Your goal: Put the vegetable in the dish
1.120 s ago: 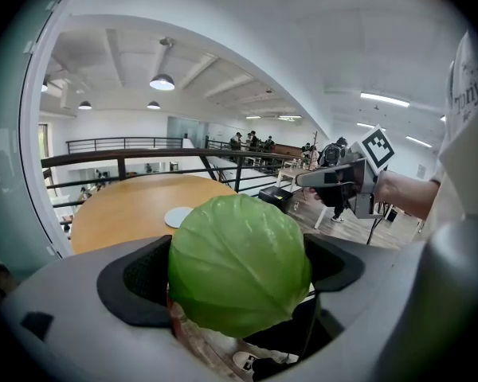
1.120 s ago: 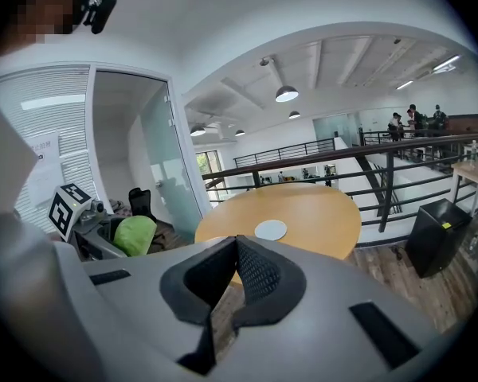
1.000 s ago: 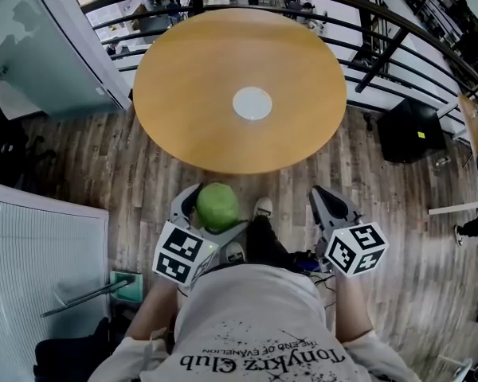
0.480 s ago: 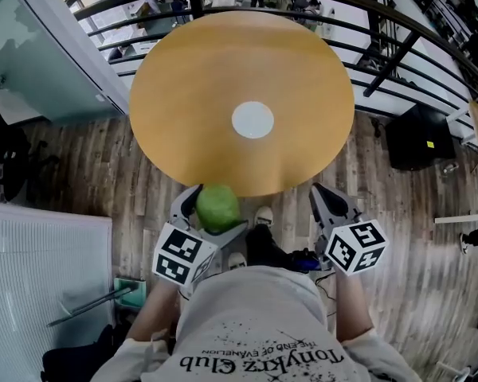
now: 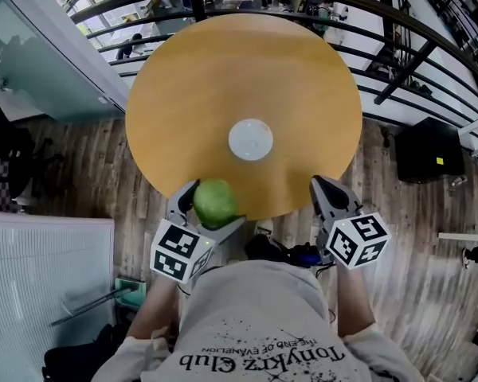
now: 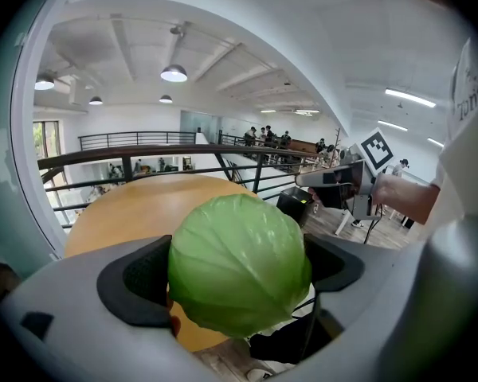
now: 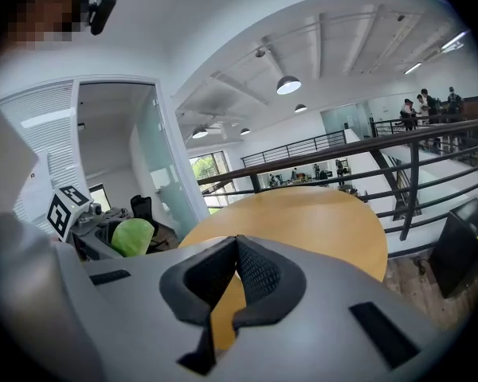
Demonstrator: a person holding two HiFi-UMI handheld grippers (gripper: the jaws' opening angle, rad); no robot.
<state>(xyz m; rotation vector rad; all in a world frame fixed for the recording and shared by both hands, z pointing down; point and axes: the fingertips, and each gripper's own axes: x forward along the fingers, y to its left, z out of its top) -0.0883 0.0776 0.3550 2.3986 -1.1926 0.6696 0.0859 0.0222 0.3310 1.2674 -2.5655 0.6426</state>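
Carried forward since a second ago: left gripper point(image 5: 210, 205) and right gripper point(image 5: 325, 188), now at the round table's point(image 5: 223, 70) near edge, short of the white dish point(image 5: 250, 139). Left gripper view: clamped on a green cabbage point(image 6: 239, 265), pad faces covered. Right gripper view: pressed together, empty.

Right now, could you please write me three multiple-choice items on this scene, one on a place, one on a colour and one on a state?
1. Where is the white dish?
A) near the middle of the round table
B) on the floor
C) on a chair

2. What colour is the cabbage?
A) purple
B) green
C) white

3. How do the jaws of the right claw stand?
A) shut on the cabbage
B) wide apart
C) together at the tips, holding nothing

Answers:
1 A, the head view shows the dish on the tabletop's centre.
2 B, its leaves are light green.
3 C, the right gripper view shows the tips meeting with only table beyond.
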